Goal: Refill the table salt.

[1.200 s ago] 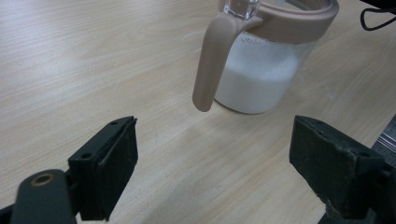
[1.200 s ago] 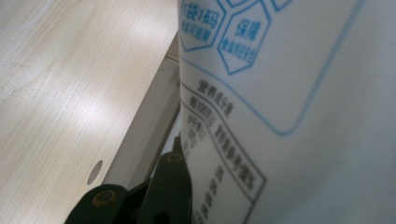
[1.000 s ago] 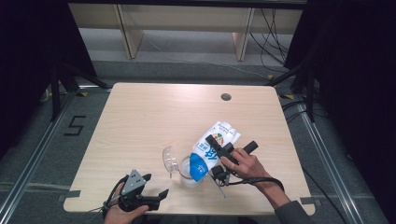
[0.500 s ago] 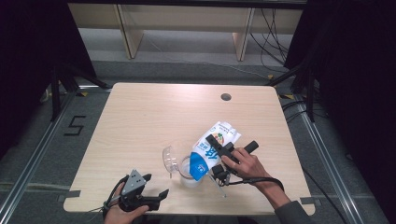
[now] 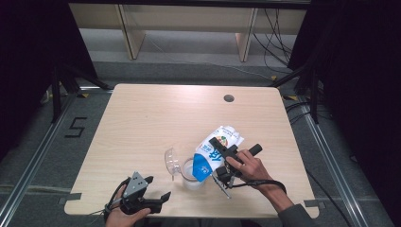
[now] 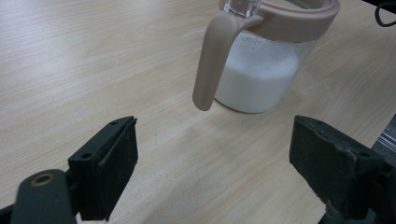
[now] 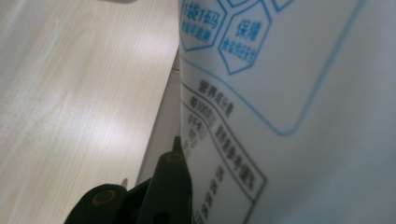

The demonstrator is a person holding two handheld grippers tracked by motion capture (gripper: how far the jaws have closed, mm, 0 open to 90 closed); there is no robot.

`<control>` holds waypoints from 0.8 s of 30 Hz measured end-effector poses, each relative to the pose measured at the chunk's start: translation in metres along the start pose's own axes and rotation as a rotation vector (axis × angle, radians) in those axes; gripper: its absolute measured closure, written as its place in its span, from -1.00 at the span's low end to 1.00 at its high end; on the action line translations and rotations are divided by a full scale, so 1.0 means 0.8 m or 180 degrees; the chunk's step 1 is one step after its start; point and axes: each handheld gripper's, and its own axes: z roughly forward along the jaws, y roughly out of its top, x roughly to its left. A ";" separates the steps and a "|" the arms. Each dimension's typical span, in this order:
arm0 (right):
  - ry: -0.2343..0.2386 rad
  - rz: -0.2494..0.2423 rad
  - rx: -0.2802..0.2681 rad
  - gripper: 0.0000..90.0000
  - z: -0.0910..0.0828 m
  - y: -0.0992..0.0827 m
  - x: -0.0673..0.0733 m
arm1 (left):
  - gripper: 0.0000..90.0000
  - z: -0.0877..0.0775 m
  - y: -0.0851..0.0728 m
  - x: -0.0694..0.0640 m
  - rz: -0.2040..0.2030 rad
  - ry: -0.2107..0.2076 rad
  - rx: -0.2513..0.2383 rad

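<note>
Pale wood-grain bench (image 5: 142, 123) carries little else: a small dark round hole (image 5: 229, 98) near its far edge, at 12 o'clock of the work, nothing blocking. Right tool (image 5: 222, 163), at about 4 o'clock on the bench, is clamped on a white-and-blue printed milk bag (image 5: 213, 153); the bag is tilted, blue end down over a clear glass jug with a beige plastic rim and handle (image 5: 189, 172). Jug sits at 9 o'clock of the right tool, its clear lid flipped up, white liquid inside. Left tool (image 5: 151, 201) rests low at 7 o'clock of the jug, jaws wide apart, holding nothing; jug handle (image 6: 210, 51) just ahead.
</note>
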 end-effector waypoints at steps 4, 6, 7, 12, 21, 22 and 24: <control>0.0033 0.0012 -0.0035 0.74 0.002 -0.002 -0.002 | -0.67 0.000 0.000 0.000 -0.0014 0.0001 -0.0009; -0.0009 0.0020 -0.0077 0.74 0.003 -0.003 -0.006 | -0.67 0.000 0.000 0.000 -0.0008 0.0000 -0.0005; 0.0038 0.0166 -0.0031 0.74 0.002 -0.005 -0.003 | -0.67 0.000 0.000 0.000 -0.0019 -0.0008 -0.0023; 0.0129 0.0285 -0.0037 0.74 0.003 -0.012 -0.004 | -0.67 0.000 0.000 0.000 -0.0011 -0.0004 -0.0011; 0.0260 0.0714 -0.0002 0.75 0.005 -0.019 -0.004 | -0.67 0.000 0.000 0.000 -0.0012 -0.0010 -0.0018; 0.0281 0.0615 -0.0037 0.75 0.006 -0.020 -0.009 | -0.67 0.000 0.000 0.000 -0.0009 -0.0008 -0.0015; 0.0309 0.1074 -0.0049 0.75 0.007 -0.019 0.000 | -0.67 0.000 0.000 0.000 -0.0002 -0.0011 -0.0016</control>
